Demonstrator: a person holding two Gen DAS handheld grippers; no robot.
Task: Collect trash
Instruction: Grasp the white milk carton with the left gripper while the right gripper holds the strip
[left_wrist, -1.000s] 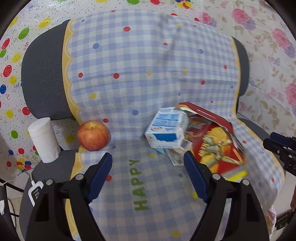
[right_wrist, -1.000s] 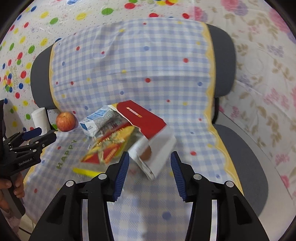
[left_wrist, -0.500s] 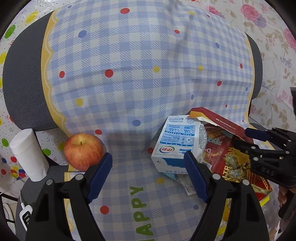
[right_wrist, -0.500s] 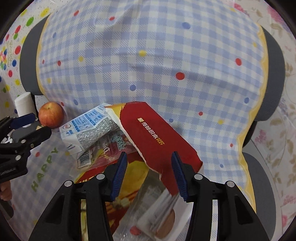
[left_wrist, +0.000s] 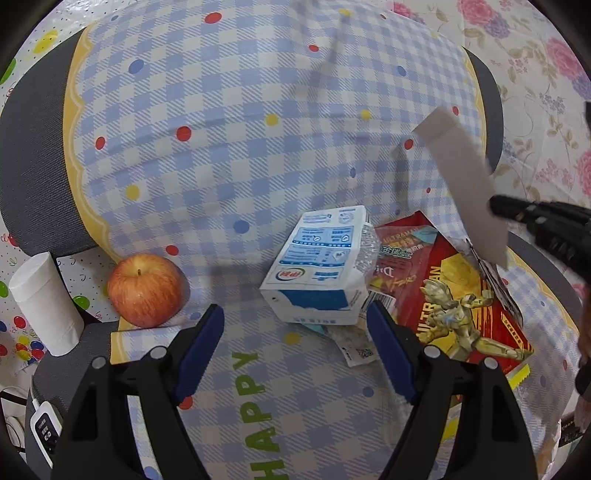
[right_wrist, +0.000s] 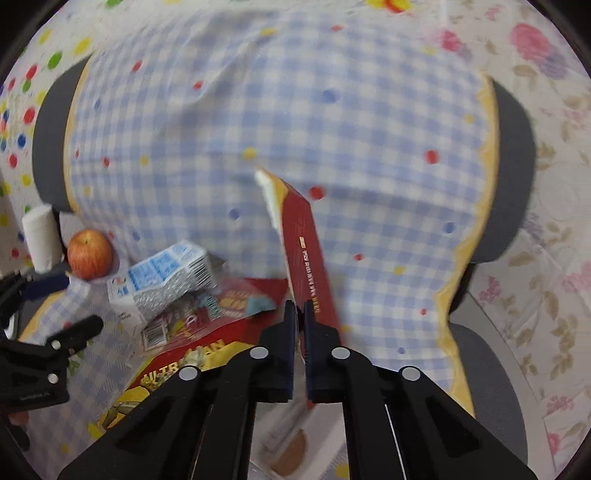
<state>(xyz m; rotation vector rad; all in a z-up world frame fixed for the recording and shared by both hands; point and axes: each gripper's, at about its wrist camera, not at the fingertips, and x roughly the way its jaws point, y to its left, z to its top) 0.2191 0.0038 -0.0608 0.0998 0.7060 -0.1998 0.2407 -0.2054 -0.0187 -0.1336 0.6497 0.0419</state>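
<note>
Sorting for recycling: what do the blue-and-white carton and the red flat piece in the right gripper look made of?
Blue-and-white carton: seemingly coated paperboard, printed, with folded edges and a crumpled end. Red flat piece: likely thin card; glossy red print on one face, dull grey-brown on the other in the left wrist view, and it holds stiff.

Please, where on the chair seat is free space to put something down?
Bare checked cloth lies between the apple and the milk carton, around the word HAPPY. The seat's right part is crowded: carton, red Ultraman pack, small wrappers.
</note>
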